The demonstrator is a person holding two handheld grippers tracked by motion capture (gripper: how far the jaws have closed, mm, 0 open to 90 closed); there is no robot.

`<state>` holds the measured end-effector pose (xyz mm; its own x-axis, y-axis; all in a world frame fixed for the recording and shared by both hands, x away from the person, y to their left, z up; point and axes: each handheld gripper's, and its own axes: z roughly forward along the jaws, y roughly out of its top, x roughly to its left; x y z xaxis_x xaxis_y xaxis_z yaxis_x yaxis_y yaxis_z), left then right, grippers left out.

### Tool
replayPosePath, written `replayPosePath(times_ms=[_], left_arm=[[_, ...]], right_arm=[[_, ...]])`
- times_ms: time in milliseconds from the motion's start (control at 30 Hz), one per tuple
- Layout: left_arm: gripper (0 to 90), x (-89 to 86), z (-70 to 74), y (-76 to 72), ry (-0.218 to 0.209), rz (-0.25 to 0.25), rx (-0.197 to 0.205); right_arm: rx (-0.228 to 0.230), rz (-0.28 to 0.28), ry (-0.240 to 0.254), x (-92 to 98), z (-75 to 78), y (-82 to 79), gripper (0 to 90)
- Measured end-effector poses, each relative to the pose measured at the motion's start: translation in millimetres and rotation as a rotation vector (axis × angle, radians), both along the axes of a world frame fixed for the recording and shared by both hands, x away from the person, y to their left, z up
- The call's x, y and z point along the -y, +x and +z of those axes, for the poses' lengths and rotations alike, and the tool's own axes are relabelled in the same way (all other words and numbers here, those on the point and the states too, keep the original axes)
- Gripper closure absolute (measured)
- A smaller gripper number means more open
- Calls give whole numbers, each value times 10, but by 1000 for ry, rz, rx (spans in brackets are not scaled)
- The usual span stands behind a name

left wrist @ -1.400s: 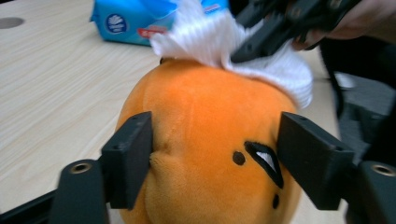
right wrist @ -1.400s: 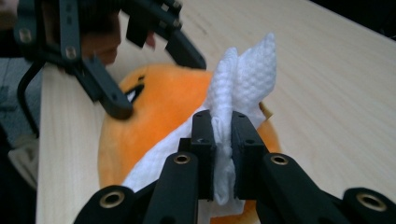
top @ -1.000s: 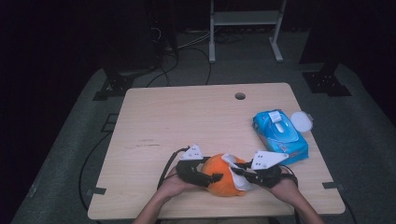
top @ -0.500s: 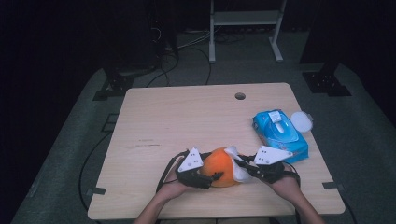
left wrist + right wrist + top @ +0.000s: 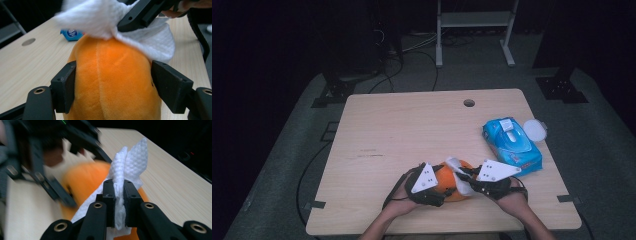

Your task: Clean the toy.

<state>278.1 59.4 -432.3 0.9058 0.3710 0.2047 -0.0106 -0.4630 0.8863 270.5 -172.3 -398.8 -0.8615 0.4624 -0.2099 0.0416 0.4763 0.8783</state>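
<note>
Two claw pads [image 5: 64, 87] flanking orange plush [image 5: 112, 82]

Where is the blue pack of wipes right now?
In the high view the blue wipes pack lies at the table's right edge, just beyond the right gripper, with a white lid beside it.

This looks like a lab or recording studio, dark all round. A lone pale wooden bench [image 5: 412, 130] with a cable hole [image 5: 469, 103] stands on grey carpet [image 5: 287, 165]. Cables [image 5: 412, 47] trail over the floor, and black stand feet [image 5: 559, 87] and a white metal frame [image 5: 474, 30] stand behind it.
</note>
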Motion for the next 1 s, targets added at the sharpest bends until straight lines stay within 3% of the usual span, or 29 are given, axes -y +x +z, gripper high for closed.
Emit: replayPosePath(times_ms=[67, 133, 233, 333, 433, 500, 600, 700, 833, 900, 1000], left_arm=[[251, 5, 0, -28, 16, -7, 18], [251, -13, -16, -22, -6, -11, 4], [251, -1, -20, -10, -19, -6, -8], [251, 32, -17, -26, -2, -6, 14], [251, 61, -32, -59, 3, -9, 33], [250, 65, -35, -74, 24, -13, 45], [252, 34, -52, -63, 7, -15, 36], [252, 16, -59, -47, 4, -19, 30], [249, -53, -91, -3, -16, -36, -24], [239, -80, -93, 19, -17, -38, -51], [156, -121, -25, 60, -28, -21, -99]], right_arm=[[13, 33, -7, -68, 23, -28, 809], [20, 36, -29, -66, 27, -26, 810], [22, -5, -46, 20, 11, 19, 810], [20, -11, -35, 17, 17, 4, 812], [-5, 49, 3, -94, 29, -43, 811], [2, 78, -11, -181, 19, -74, 811], [-1, 74, -25, -180, 16, -59, 811], [-1, 22, -30, -24, 11, 6, 811], [-17, -42, -35, 143, -51, 49, 811], [-27, -39, -25, 133, -79, 41, 811], [1, -19, -49, 19, -100, 5, 811]])
